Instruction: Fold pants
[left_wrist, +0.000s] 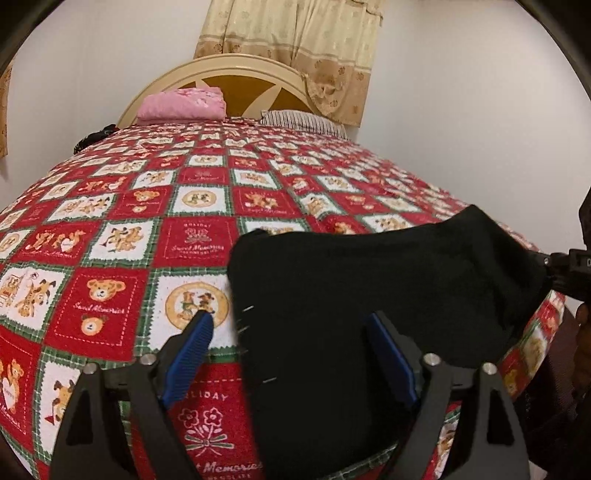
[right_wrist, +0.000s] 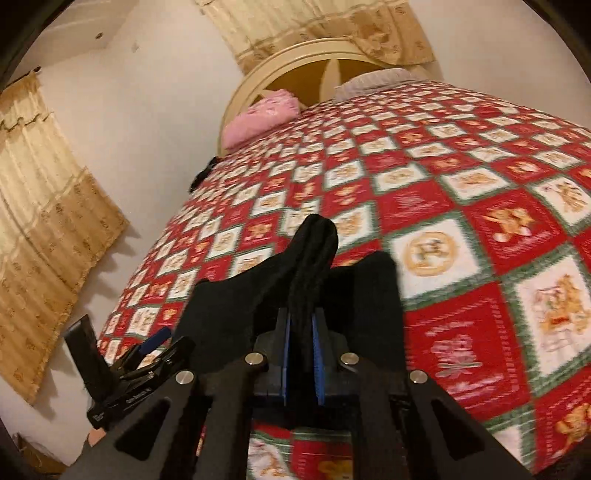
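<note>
We see a bed under a red, white and green teddy-bear bedspread (left_wrist: 184, 206), its squares reading "Sweet Memories" and "HOLIDAY". The black pants (left_wrist: 369, 280) lie near its front edge, at five o'clock in the left view. Only the right view shows a second curtain (right_wrist: 48, 229) at nine o'clock. Our left gripper (left_wrist: 291, 325) stands spread, straddling the pants' left edge. Our right gripper (right_wrist: 302, 328) pinches a bunched fold of pants.
</note>
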